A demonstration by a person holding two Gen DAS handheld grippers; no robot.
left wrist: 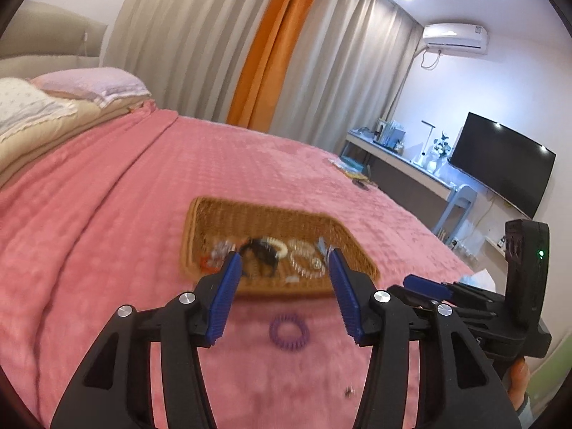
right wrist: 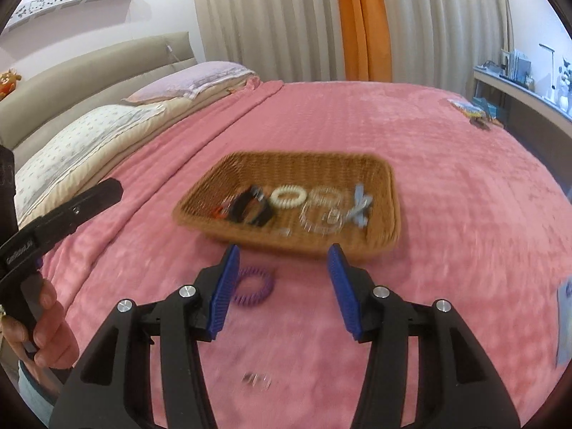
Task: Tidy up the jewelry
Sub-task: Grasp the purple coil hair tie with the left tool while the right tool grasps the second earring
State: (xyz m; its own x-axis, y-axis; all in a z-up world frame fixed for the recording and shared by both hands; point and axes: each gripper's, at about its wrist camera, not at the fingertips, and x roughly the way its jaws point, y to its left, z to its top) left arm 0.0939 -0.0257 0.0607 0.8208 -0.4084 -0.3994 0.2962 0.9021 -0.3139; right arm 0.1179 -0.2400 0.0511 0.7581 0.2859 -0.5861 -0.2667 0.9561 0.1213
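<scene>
My left gripper (left wrist: pixel 284 287): fingers spread, nothing between them.
My right gripper (right wrist: pixel 282 286): fingers spread too, empty.
Small metal piece (right wrist: pixel 256 380): on the blanket close under my right fingers, too blurred to name.
Purple hair tie (right wrist: pixel 253 285): flat on the blanket, beside my right gripper's left finger; centred below my left fingers, so I judge the left better lined up.
Basket (right wrist: pixel 379 168): beyond the tie, already holding other pieces.
</scene>
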